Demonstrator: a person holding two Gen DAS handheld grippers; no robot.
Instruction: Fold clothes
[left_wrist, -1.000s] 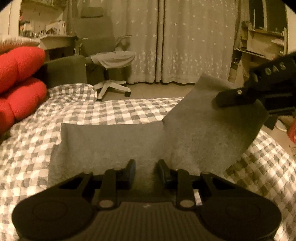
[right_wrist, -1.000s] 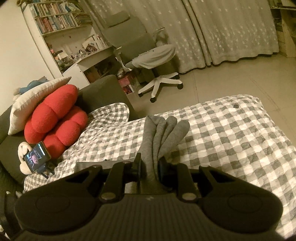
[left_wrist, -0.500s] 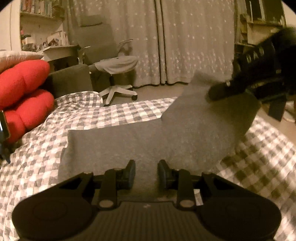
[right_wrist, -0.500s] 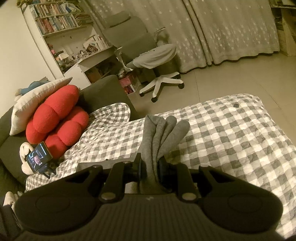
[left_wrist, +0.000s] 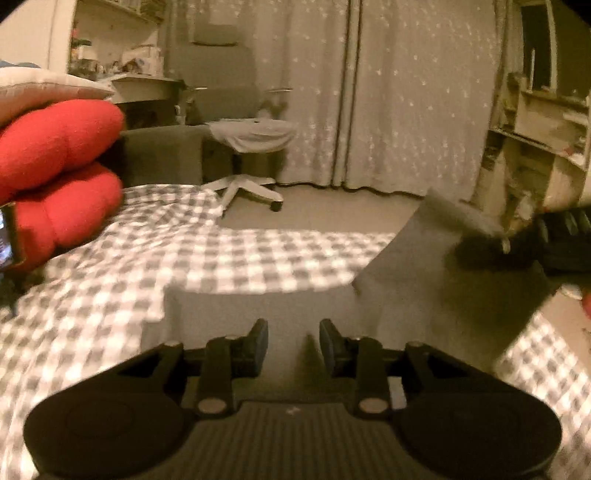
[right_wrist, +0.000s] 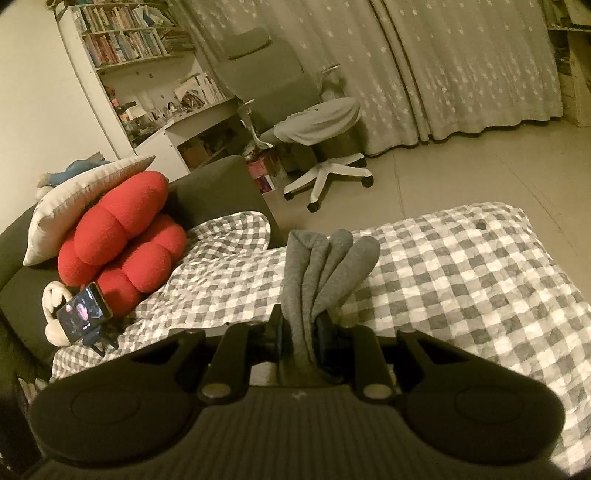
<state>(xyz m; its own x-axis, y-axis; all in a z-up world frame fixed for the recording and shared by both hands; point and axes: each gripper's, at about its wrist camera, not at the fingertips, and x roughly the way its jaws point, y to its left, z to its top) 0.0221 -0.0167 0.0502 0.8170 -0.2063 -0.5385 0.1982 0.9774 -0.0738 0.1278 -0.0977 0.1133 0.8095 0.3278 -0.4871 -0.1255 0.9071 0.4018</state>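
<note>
A grey garment (left_wrist: 424, 295) lies spread on the checked bed cover (left_wrist: 221, 258), with its right corner lifted off the bed. My left gripper (left_wrist: 293, 343) hovers over the garment's near edge. Its jaws are opening, and the pads press on nothing; grey cloth shows through the gap. In the right wrist view my right gripper (right_wrist: 299, 332) is shut on a bunch of grey folds (right_wrist: 325, 262) that fan out above the fingers. The left wrist view shows that same gripper (left_wrist: 480, 247), blurred at the right edge, holding the raised corner.
Red cushions (right_wrist: 122, 240) and a white pillow (right_wrist: 85, 195) are stacked at the left of the bed, with a lit phone (right_wrist: 83, 314) on a stand beside them. An office chair (right_wrist: 314, 122) stands on the floor beyond the bed, before curtains and bookshelves.
The left gripper's jaws have spread wider and it has lifted and drawn back from the cloth. The right gripper keeps its hold and has barely moved.
</note>
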